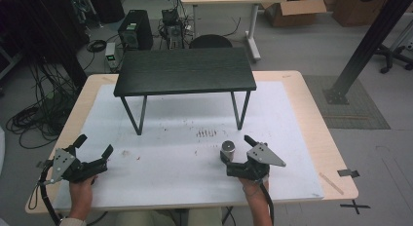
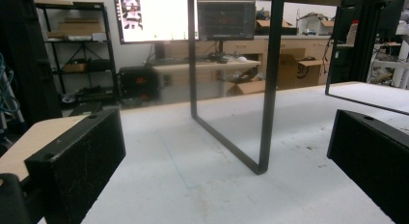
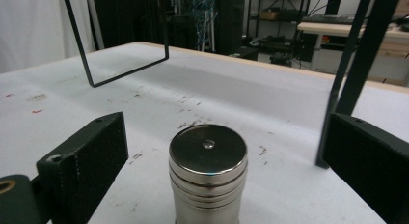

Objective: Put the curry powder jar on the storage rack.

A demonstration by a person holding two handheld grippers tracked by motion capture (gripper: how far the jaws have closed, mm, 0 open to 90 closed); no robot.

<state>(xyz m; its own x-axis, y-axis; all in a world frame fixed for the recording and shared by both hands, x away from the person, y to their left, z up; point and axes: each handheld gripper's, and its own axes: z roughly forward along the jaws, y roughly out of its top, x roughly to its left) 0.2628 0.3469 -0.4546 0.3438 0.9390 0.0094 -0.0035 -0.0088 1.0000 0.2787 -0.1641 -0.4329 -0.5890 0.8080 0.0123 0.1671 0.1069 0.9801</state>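
Observation:
A squat silver metal cylinder stands upright on the white mat, right of the middle and near the front. My right gripper is open around it, one jaw on each side, and neither jaw touches it. My left gripper rests open at the front left of the mat with nothing between its jaws. It faces a leg of the small black table.
The small black table stands on thin metal legs at the back of the mat, with room underneath. Dark specks mark the mat in front of it. The wooden tabletop edge rims the mat. Cables, a computer tower and a black post surround the table.

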